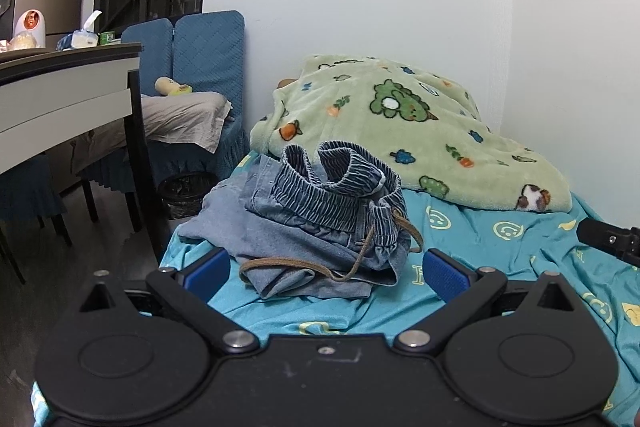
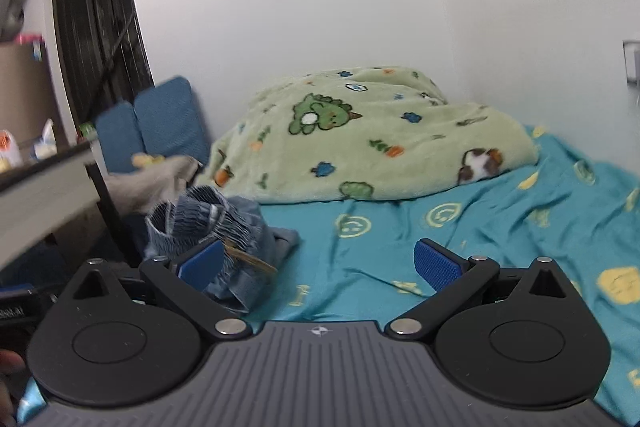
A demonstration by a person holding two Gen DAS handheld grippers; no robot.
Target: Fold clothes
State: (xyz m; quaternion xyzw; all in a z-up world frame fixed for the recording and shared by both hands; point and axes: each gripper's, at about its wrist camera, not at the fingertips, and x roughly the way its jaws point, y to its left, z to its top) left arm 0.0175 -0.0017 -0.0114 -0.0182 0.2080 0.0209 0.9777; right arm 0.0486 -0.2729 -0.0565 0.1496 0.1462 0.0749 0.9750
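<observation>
Left wrist view: the left gripper (image 1: 326, 269) has its jaws spread wide, blue pads (image 1: 446, 273) well apart, nothing between them that it's actually pinching. Right ahead of it sits a crumpled pair of denim shorts (image 1: 316, 227) on the teal sheet (image 1: 500, 267) with yellow smiley prints. The ribbed waistband (image 1: 340, 175) stands up and curls over at the top of the pile, and a brown drawstring (image 1: 304, 263) loops across the front of the fabric. The shorts lie near the left edge of the bed, roughly centered between the two pads but a bit beyond them. Behind the shorts is a green fleece blanket (image 1: 400, 123) with dinosaur and carrot prints, bunched up against the wall. Off the bed to the left there's a table (image 1: 68, 87), blue chairs (image 1: 200, 51) and a black bin (image 1: 186, 193) on the floor. A black bit of the right gripper (image 1: 610, 239) pokes in at the right edge.

Right wrist view, kinda blurry: the right gripper (image 2: 320, 263) is also wide open and empty. The shorts (image 2: 224, 227) are off to its left, the left pad (image 2: 202, 263) overlapping them in the picture, can't tell if it touches. Between the pads it's mostly bare sheet (image 2: 360, 267). Blanket (image 2: 372, 135) heaped at the back again. A sliver of a hand (image 2: 8, 383) shows at the bottom left.
</observation>
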